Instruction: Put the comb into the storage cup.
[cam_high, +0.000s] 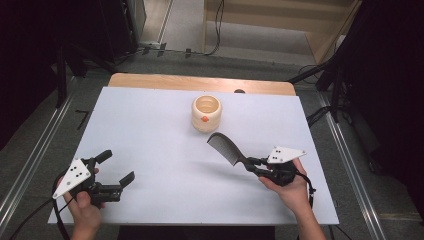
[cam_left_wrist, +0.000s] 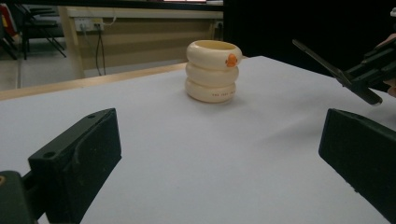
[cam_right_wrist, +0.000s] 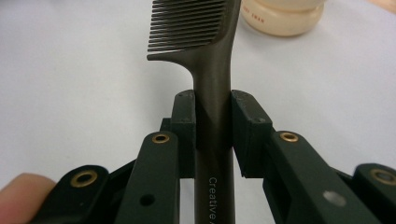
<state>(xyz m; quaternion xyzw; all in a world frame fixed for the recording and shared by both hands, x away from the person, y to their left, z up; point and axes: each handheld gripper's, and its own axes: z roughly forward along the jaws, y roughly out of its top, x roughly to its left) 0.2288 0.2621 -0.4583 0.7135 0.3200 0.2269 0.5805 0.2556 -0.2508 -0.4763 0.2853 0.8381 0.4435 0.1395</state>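
Right gripper (cam_high: 250, 163) clamped on comb (cam_high: 223, 147) handle — comb axis points upper left toward cup (cam_high: 206, 113); left gripper (cam_high: 116, 168) open, empty, lower left.

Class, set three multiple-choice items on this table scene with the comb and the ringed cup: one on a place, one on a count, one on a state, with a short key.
1. Where does the cream ringed ceramic cup stand on the white table?
A. near the far edge
B. at the near left corner
C. in the person's hand

2. How many stacked rings form the cup?
A. one
B. three
C. five

3. What is the right tool doing?
A. standing open
B. clamping the dark plastic comb
C. gripping the cup

Key: 1 A, the high view shows it far from the hands. 2 B, the left gripper view shows three rings. 3 B, both pads press the comb's handle.
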